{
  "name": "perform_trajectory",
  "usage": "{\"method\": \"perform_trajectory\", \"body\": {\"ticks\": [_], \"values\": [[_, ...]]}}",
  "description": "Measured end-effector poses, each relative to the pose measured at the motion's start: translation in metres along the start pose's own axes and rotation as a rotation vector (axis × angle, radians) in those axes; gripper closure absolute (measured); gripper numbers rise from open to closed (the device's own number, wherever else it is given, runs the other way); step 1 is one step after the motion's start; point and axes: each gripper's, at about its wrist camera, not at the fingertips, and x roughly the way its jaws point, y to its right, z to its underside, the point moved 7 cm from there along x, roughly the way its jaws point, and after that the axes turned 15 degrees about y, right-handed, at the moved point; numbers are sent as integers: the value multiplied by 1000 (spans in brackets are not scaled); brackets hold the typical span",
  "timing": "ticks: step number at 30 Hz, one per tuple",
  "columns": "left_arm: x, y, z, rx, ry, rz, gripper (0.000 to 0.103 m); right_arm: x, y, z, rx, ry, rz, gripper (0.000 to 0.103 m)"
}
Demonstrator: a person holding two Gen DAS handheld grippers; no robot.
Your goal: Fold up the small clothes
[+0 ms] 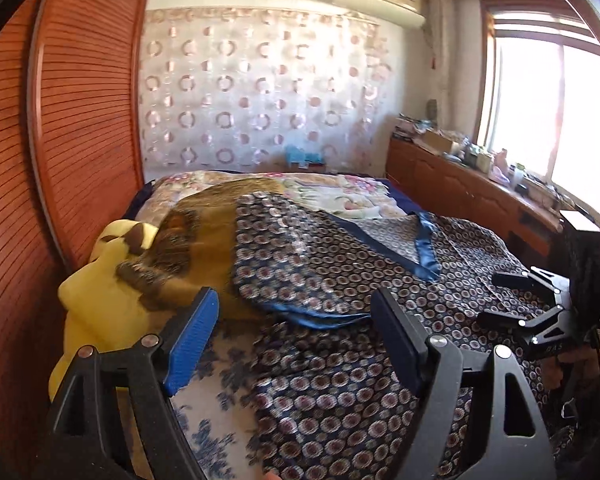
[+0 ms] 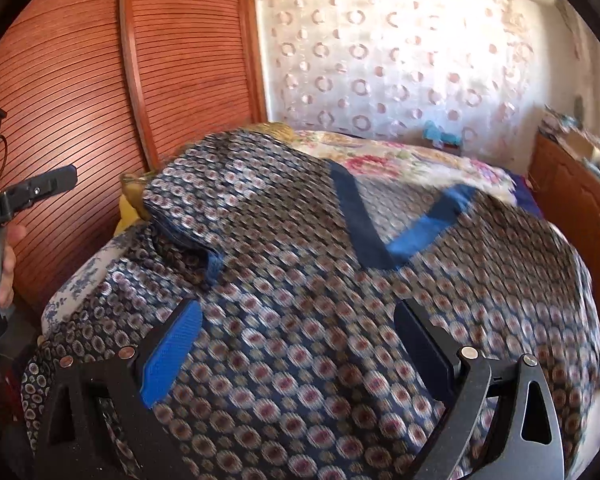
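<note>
Navy fabric with circle prints and blue trim, the garment [image 2: 339,280] fills the frame's centre, spread on the bed [image 1: 220,400]. Left gripper [image 1: 296,344] and right gripper [image 2: 300,356] gape wide, empty. Lettering at left edge perhaps reads "Robot.AI".

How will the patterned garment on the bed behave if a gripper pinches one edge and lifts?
Likely floppy: the patterned garment lies draped with a sleeve folded over. Its blue trim looks shiny, so possibly slippery. Probably light, since it looks thin.
</note>
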Motion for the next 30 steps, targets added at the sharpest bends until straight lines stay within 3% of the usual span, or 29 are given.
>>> {"method": "perform_trajectory", "body": {"ticks": [8, 13, 19, 26, 30], "values": [[-14, -24, 5, -31, 18, -73, 24, 48, -51, -42, -103, 8, -157, 17], [-18, -33, 10, -34, 16, -97, 24, 93, -87, -58, -161, -31, -245, 24], [-25, -40, 13, -30, 21, -115, 24, 140, -108, -58, -204, -95, -286, 33], [-29, -47, 18, -27, 19, -127, 24, 192, -124, -48, -192, -148, -285, 52], [-28, -49, 21, -31, 14, -126, 24, 208, -128, -45, -195, -162, -285, 53]]}}
